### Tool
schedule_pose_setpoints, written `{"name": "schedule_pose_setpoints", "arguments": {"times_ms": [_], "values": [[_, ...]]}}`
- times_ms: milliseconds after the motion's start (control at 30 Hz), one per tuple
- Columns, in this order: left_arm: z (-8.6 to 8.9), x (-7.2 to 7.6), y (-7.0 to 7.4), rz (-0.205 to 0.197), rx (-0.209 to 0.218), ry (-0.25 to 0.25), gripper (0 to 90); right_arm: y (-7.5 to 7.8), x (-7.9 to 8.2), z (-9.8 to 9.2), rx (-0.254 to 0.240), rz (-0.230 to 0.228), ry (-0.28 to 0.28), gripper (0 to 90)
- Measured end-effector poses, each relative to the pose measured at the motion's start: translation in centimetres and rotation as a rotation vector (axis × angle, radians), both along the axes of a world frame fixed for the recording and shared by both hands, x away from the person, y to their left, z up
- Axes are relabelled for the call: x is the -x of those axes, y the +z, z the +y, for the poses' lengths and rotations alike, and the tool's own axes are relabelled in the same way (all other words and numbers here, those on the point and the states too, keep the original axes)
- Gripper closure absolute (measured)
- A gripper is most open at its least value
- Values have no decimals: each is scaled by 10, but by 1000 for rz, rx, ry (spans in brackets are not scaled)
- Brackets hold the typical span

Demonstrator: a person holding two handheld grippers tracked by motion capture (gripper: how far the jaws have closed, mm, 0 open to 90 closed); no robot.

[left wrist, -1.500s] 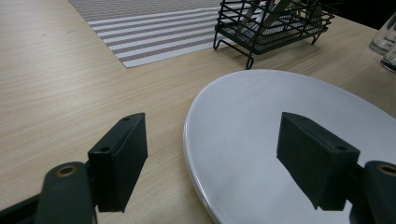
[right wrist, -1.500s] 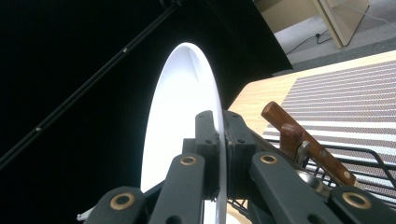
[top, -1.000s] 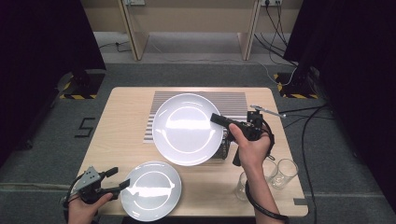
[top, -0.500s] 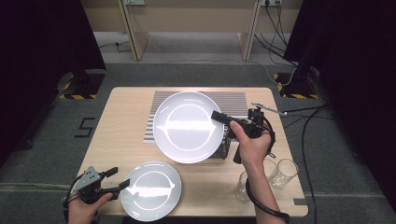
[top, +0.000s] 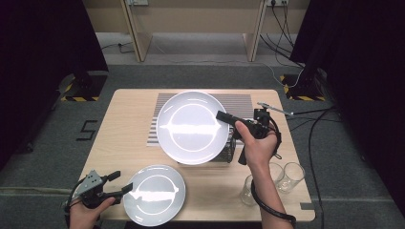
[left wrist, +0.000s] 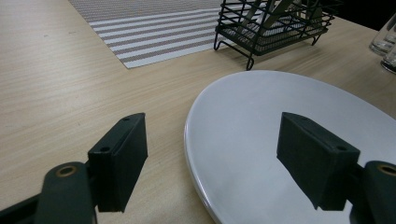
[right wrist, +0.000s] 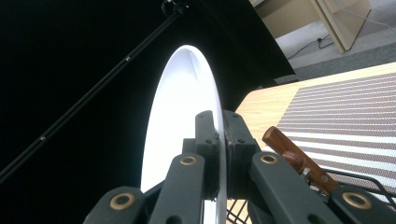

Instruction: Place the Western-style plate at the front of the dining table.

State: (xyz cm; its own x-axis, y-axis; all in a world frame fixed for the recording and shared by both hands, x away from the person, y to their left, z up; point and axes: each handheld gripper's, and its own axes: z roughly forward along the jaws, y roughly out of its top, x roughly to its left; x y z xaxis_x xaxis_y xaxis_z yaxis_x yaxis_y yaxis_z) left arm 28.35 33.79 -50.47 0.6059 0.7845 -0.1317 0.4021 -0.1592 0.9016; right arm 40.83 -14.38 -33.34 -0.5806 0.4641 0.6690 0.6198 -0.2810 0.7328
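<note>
Waiting at the table's near edge, the left gripper (top: 117, 183) holds its jaws wide, with the small white plate (top: 154, 194) flat on the wood just at its 3 o'clock, rim between the pads (left wrist: 119, 165). Farther off, the right gripper (top: 223, 117) pinches the large white plate's (top: 191, 126) rim at 3 o'clock, holding it tilted above the striped placemat (top: 239, 102) and black wire rack (left wrist: 273, 28). Open table lies toward 9 o'clock; the glasses (top: 286, 176) crowd 5 o'clock.

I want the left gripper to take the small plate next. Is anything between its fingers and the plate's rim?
Nothing visible. The left gripper is open, and the small plate's rim already lies between its fingers on bare table.
</note>
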Motion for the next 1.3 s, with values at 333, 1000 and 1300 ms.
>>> {"name": "schedule_pose_setpoints", "arguments": {"times_ms": [333,1000,1300], "values": [[0,0,0,0,3,4,241,1,-2,-1,-9,5,-3,866],[-1,0,0,0,0,0,241,6,-7,-3,-19,4,-12,866],[-1,0,0,0,1,1,241,8,-9,-4,-22,-2,-17,866]]}}
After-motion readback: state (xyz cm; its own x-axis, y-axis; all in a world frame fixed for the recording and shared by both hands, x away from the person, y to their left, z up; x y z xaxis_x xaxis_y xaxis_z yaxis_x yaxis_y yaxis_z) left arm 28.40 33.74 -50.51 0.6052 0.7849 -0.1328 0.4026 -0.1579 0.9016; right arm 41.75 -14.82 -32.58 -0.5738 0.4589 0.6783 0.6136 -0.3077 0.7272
